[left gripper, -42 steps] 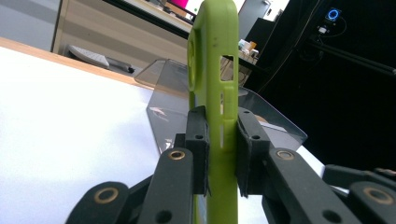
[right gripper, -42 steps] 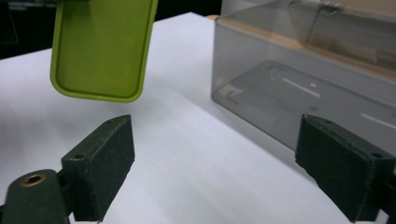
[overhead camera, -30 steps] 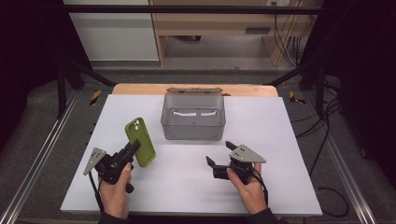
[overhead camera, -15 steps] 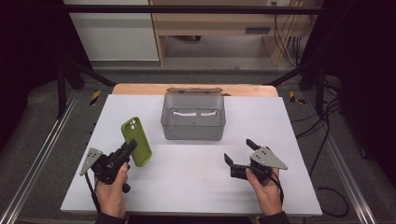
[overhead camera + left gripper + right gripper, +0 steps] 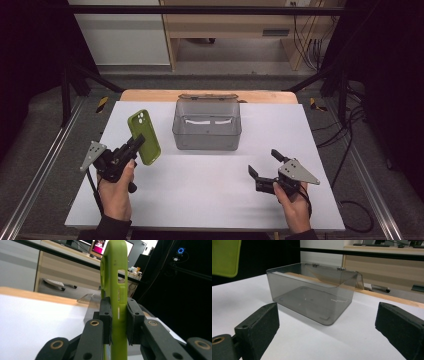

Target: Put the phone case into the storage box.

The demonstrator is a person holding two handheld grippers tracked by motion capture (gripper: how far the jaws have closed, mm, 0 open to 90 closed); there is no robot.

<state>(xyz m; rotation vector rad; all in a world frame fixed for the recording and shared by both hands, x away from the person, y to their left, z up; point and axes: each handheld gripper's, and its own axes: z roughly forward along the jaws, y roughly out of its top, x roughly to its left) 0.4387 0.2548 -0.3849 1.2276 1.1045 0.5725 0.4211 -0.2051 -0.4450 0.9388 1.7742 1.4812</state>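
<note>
Carrying step, by the look of it. High view: left gripper [image 5: 131,148] holds a green phone case [image 5: 144,137] raised, left of the grey box [image 5: 207,125]; right gripper [image 5: 263,170] near right, jaws spread, empty.

Left gripper view: jaws clamp the case's edges (upright).

Right gripper view: box lid open. Next: carry case rightward over the box and lower it.

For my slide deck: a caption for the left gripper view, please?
Left claw clamps a green phone case edge-on, upright above the white table.
</note>
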